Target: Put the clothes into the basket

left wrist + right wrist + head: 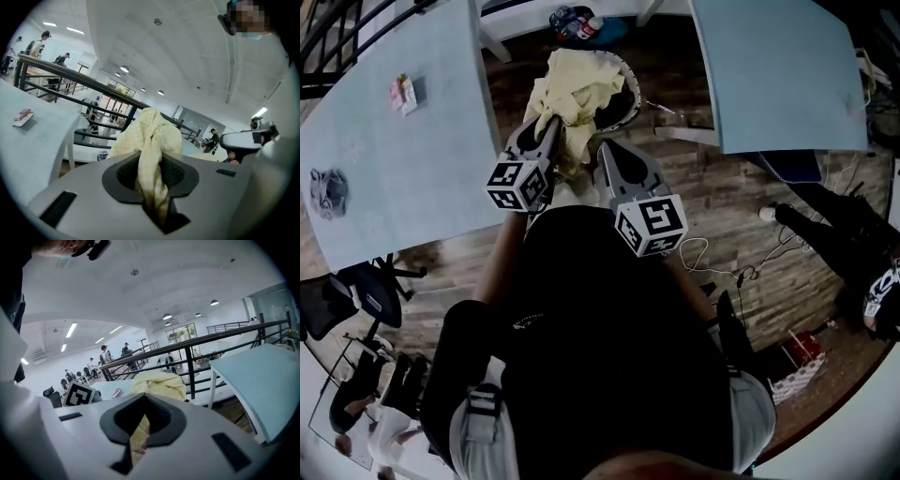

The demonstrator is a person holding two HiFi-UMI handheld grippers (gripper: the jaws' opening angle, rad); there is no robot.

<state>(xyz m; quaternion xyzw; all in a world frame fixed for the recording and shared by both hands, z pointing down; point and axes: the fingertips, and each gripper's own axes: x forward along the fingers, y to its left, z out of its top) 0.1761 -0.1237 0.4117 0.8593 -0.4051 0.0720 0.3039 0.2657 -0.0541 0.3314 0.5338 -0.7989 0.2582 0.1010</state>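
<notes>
A pale yellow cloth (pixel 579 86) lies heaped over a dark round basket (pixel 630 101) on the wooden floor at the top middle of the head view. My left gripper (pixel 547 131) is shut on a hanging fold of this cloth. In the left gripper view the fold (pixel 151 140) bunches up between the pads of that gripper (pixel 151 164). My right gripper (pixel 605 152) sits just right of the cloth with its jaws together. In the right gripper view (pixel 142 420) yellow fabric shows through the narrow slit, and the cloth pile (pixel 159 383) lies beyond.
A light blue table (pixel 384 159) stands at the left with a small packet (pixel 403 94) and a grey item (pixel 328 192) on it. Another blue table (pixel 778 66) is at the upper right. Cables (pixel 712 258) trail on the floor, and office chairs (pixel 342 291) stand at the lower left.
</notes>
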